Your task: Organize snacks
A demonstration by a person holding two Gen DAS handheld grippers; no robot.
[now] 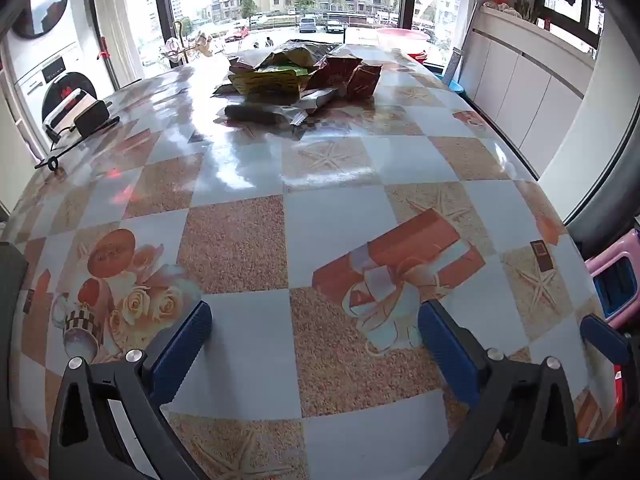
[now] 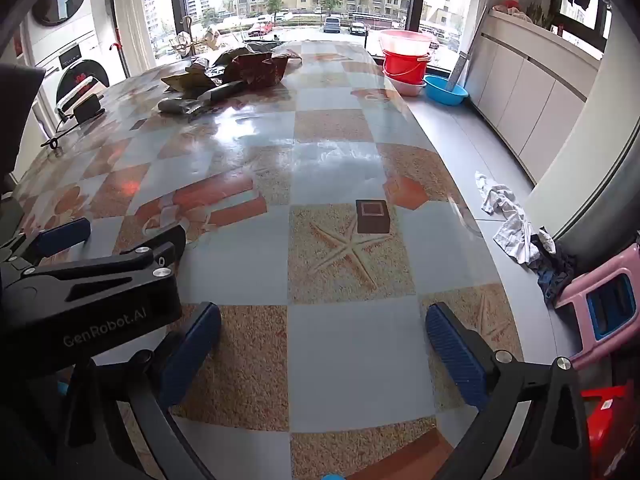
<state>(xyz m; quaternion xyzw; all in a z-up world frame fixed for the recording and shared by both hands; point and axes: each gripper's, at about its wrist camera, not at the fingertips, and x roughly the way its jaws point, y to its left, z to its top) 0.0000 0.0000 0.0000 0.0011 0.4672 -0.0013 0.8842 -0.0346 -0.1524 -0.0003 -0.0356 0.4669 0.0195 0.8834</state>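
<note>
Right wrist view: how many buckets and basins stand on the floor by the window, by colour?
Red bucket: 1
Pink basins: 2
Blue basin: 1
Total: 4

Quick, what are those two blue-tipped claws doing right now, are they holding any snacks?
Left gripper: open, holding nothing, over bare table.
Right gripper: open, holding nothing; the snack pile lies far across the table.

Glossy checkered tabletop (image 2: pixel 340 344), starfish and gift-box prints. Black charger brick with cable (image 1: pixel 93 118) near its left edge. On floor to right: red plastic bucket (image 2: pixel 404 66), blue plastic basin (image 2: pixel 445 90), crumpled white cloth (image 2: pixel 510 220), pink plastic stool (image 2: pixel 604 308).
</note>
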